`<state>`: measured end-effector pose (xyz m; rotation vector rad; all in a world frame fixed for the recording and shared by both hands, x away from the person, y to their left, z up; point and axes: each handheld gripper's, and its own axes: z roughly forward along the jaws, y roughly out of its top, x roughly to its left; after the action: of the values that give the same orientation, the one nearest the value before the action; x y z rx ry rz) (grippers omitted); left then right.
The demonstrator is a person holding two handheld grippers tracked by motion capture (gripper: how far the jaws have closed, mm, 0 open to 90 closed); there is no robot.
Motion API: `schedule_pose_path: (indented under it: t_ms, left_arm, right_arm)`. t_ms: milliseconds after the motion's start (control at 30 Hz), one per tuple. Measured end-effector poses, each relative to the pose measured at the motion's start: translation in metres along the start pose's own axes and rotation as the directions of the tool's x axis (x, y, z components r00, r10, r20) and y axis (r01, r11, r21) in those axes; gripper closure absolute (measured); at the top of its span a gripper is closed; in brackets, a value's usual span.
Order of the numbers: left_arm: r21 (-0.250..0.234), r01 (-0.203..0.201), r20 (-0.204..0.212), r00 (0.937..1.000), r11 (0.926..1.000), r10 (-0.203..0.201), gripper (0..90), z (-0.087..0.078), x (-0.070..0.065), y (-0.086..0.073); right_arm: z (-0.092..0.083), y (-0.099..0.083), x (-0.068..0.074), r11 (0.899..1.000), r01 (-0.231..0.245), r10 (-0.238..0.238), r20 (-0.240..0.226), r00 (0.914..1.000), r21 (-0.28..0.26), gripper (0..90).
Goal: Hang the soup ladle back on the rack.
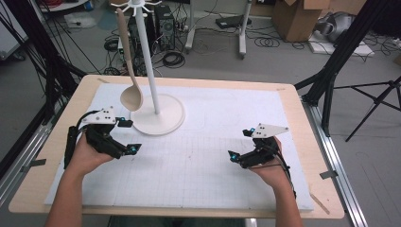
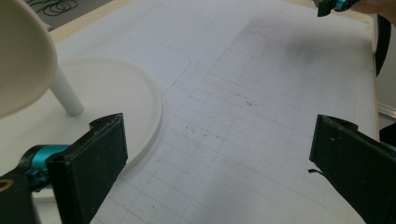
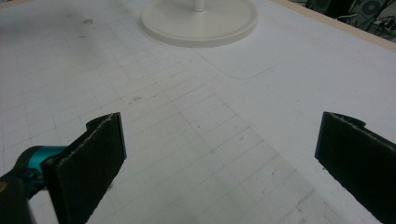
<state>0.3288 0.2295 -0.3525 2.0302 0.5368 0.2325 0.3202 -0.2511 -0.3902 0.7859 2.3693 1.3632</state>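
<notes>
While the beige ladle (image 1: 129, 90) hung from the white stand (image 1: 156, 113), left gripper (image 1: 127, 135) and right gripper (image 1: 239, 144) stood wide open, empty, above the mat (image 1: 208, 156).

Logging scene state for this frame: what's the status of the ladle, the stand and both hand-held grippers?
Ladle: hanging from a hook on the stand, bowl down, not held.
Stand: upright on the white mat, untouched.
Left hand-held gripper: open, nothing between the jaws.
Right hand-held gripper: open, nothing between the jaws, low over the mat.

The right gripper (image 3: 219, 154) has its 2 black jaws wide apart over the gridded white mat (image 3: 187, 140), facing the stand's round base (image 3: 201, 23).
</notes>
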Motion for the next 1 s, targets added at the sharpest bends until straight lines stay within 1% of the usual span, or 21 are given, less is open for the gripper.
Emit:
schedule_pose_path:
  t_ms: [33, 67, 100, 200, 267, 300, 333, 367, 500, 667, 700, 767, 1000]
  left_arm:
    - [-0.003, -0.001, 0.007, 1.0, 1.0, 0.001, 2.5, -0.001, 0.0, -0.004]
    - [-0.003, -0.001, 0.007, 1.0, 1.0, 0.001, 2.4, -0.001, 0.0, -0.004]
    - [-0.014, 0.0, 0.014, 0.9999, 0.9999, 0.0, 2.3, -0.002, 0.0, -0.007]
    - [-0.005, -0.001, 0.018, 0.9998, 1.0, 0.001, 1.7, -0.003, 0.001, -0.008]
    - [-0.018, 0.004, 0.024, 0.9997, 0.9998, -0.004, 1.7, -0.005, 0.002, -0.012]
    - [-0.018, 0.004, 0.024, 0.9997, 0.9998, -0.004, 1.7, -0.005, 0.002, -0.012]
    - [-0.019, 0.006, 0.033, 0.9995, 0.9998, -0.005, 1.7, -0.004, 0.002, -0.013]
    - [-0.015, 0.007, 0.038, 0.9993, 0.9999, -0.007, 1.7, -0.003, 0.002, -0.014]
    - [-0.016, 0.007, 0.042, 0.9991, 0.9999, -0.006, 1.7, 0.0, 0.0, -0.013]
    - [-0.019, -0.001, 0.054, 0.9986, 0.9998, 0.002, 1.7, 0.003, -0.003, -0.012]
    - [-0.016, -0.006, 0.056, 0.9984, 0.9999, 0.007, 1.7, 0.004, -0.004, -0.012]
    - [-0.013, -0.007, 0.061, 0.9981, 0.9999, 0.007, 1.7, 0.004, -0.004, -0.013]
    - [-0.009, -0.005, 0.059, 0.9982, 0.9999, 0.005, 1.7, 0.006, -0.003, -0.014]
  right_arm:
    - [0.0, 0.0, 0.0, 1.0, -0.002, 0.002, 0.0, 1.0, -0.001, 0.6]
    - [0.0, 0.0, 0.0, 1.0, -0.002, 0.002, 0.0, 1.0, -0.001, 0.6]
    - [-0.001, -0.001, -0.001, 1.0, -0.007, 0.007, 0.001, 1.0, -0.002, 0.6]
    - [-0.001, -0.002, -0.003, 1.0, -0.011, 0.011, 0.003, 0.9999, -0.004, 0.6]
    - [0.0, -0.003, -0.005, 1.0, -0.011, 0.011, 0.004, 0.9999, -0.003, 0.6]
    - [0.0, -0.004, -0.006, 1.0, -0.013, 0.013, 0.004, 0.9999, 0.001, 0.6]
    - [0.0, -0.004, -0.006, 1.0, -0.013, 0.013, 0.004, 0.9999, 0.001, 0.6]
    - [-0.001, -0.005, -0.006, 1.0, -0.025, 0.025, 0.005, 0.9997, 0.001, 0.6]
    - [-0.001, -0.007, -0.009, 1.0, -0.028, 0.028, 0.009, 0.9996, 0.002, 0.6]
    - [-0.001, -0.007, -0.008, 1.0, -0.028, 0.028, 0.004, 0.9996, 0.002, 0.6]
    - [0.0, -0.006, -0.008, 1.0, -0.022, 0.022, 0.005, 0.9998, 0.001, 0.6]
    - [0.001, -0.006, -0.007, 1.0, -0.024, 0.024, 0.001, 0.9997, 0.004, 0.6]
    - [0.001, -0.006, -0.007, 1.0, -0.017, 0.017, 0.002, 0.9998, 0.003, 0.6]
